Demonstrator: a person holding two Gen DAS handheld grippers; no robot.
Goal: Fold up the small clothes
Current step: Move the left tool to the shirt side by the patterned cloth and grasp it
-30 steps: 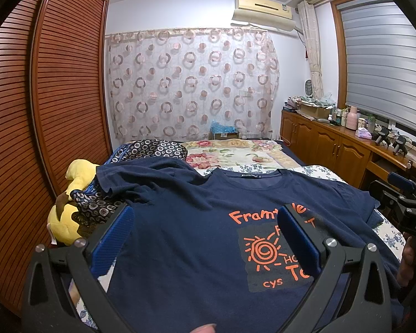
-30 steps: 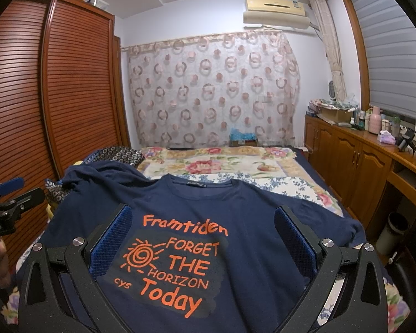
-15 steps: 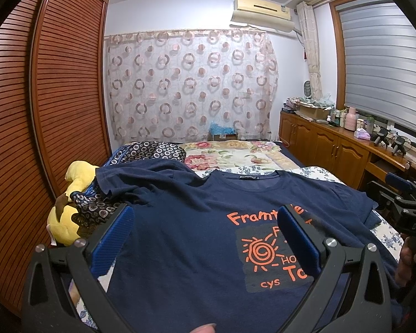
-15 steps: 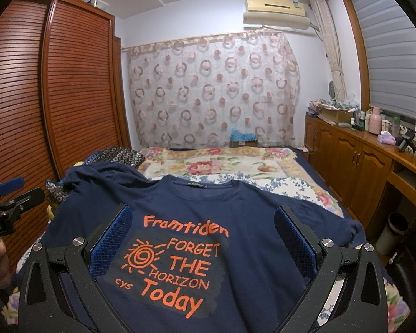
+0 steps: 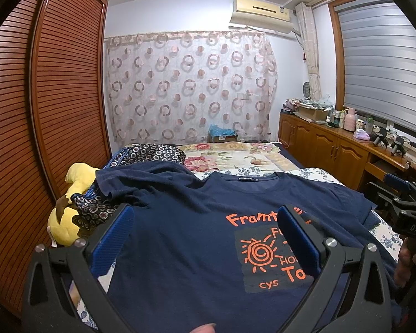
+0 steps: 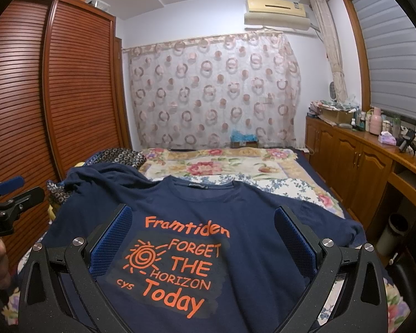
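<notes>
Two grippers hover, jaws spread and empty, over a navy shirt [image 5: 185, 236] lying face up on the bed [image 5: 235, 155]. In the left wrist view, the left gripper [image 5: 205, 238] hangs above the chest; the left sleeve [image 5: 124, 183] is rumpled onto a yellow toy [image 5: 69, 222], so a fold may drag it or crease. In the right wrist view, the right gripper [image 6: 202, 238] frames "Framtiden FORGET THE HORIZON Today", "cys".
</notes>
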